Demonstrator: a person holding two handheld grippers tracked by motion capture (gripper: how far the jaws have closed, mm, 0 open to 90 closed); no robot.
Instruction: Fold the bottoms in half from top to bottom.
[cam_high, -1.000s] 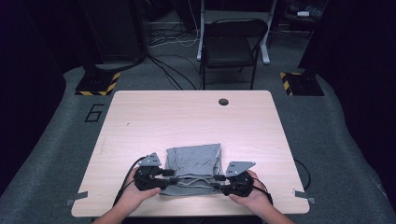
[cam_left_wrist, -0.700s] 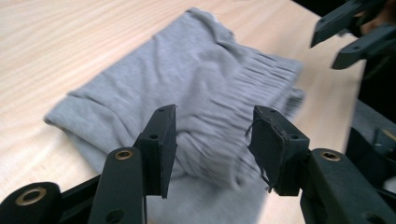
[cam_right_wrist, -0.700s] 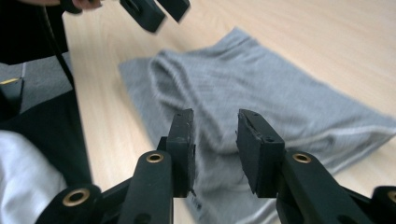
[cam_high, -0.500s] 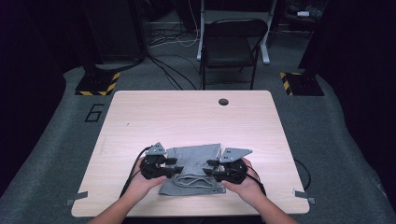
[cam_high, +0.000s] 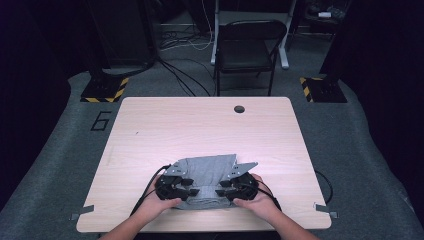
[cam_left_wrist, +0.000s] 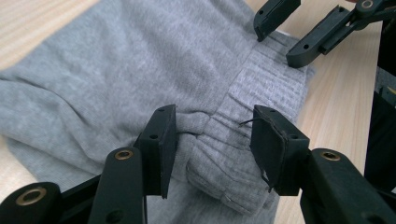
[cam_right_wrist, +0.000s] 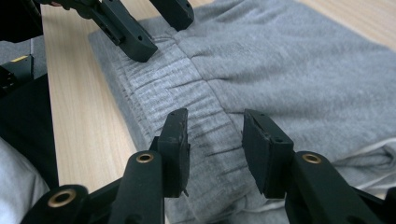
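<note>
Both grippers are down at the waistband (cam_right_wrist: 187, 88) of the grey sweatpants (cam_high: 207, 172), which lie folded on the near middle of the table (cam_high: 210, 125), close to the person's edge. The step in hand looks like taking hold of the waistband ahead of a fold or a lift.

The left gripper (cam_left_wrist: 212, 140) stands with its jaws apart, straddling a bunched ridge of the ribbed band; its jaws have just been opening, and the pads do not press on the cloth. The right gripper (cam_right_wrist: 215, 149) hovers over the elastic band, jaws also apart with the fabric between them; they too have just been opening, and nothing is clamped. In the high view the left hand (cam_high: 162, 200) and right hand (cam_high: 252, 200) face each other across the garment's near edge.

The next move probably calls for lowering both sets of jaws onto the band and closing evenly, so that all layers come up together.

A white drawstring (cam_right_wrist: 373, 149) trails near the right gripper and could snag. Beyond, the tabletop has a cable hole (cam_high: 239, 109); a chair (cam_high: 250, 47) stands well behind, out of the way.
</note>
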